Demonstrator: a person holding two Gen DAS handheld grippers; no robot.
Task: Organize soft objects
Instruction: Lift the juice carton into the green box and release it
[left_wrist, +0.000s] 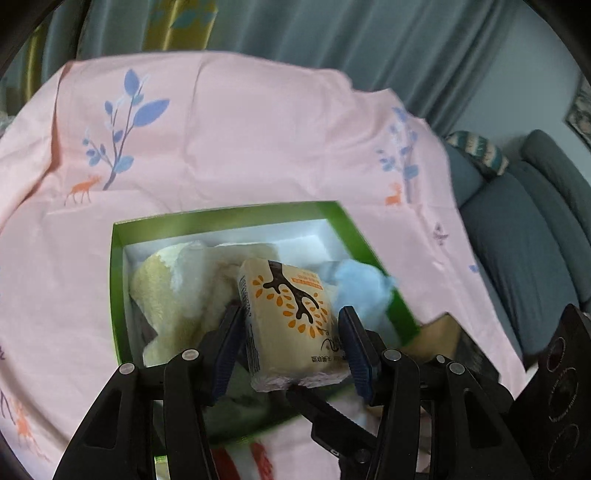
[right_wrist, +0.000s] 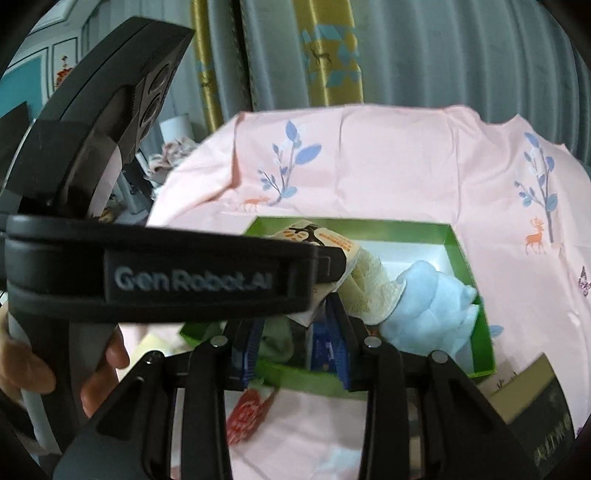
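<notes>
A green box (left_wrist: 117, 288) with a white inside sits on a pink printed cloth (left_wrist: 240, 147). It holds a cream towel (left_wrist: 173, 291) and a light blue cloth (left_wrist: 360, 288). My left gripper (left_wrist: 291, 314) is shut on a cream tissue pack (left_wrist: 291, 314) with an orange tree print, held above the box. In the right wrist view that pack (right_wrist: 314, 234) shows past the left tool's black housing (right_wrist: 192, 280). My right gripper (right_wrist: 295, 323) hangs over the box's near wall (right_wrist: 295, 374). A small blurred item, grey-green and blue-printed (right_wrist: 321, 347), fills the gap between its pads.
A person's hand (right_wrist: 22, 365) grips the left tool's handle. A red-and-white item (right_wrist: 247, 410) lies on the cloth in front of the box. A dark flat carton (right_wrist: 528, 398) lies at the right. A grey sofa (left_wrist: 517, 240) and curtains stand beyond the cloth.
</notes>
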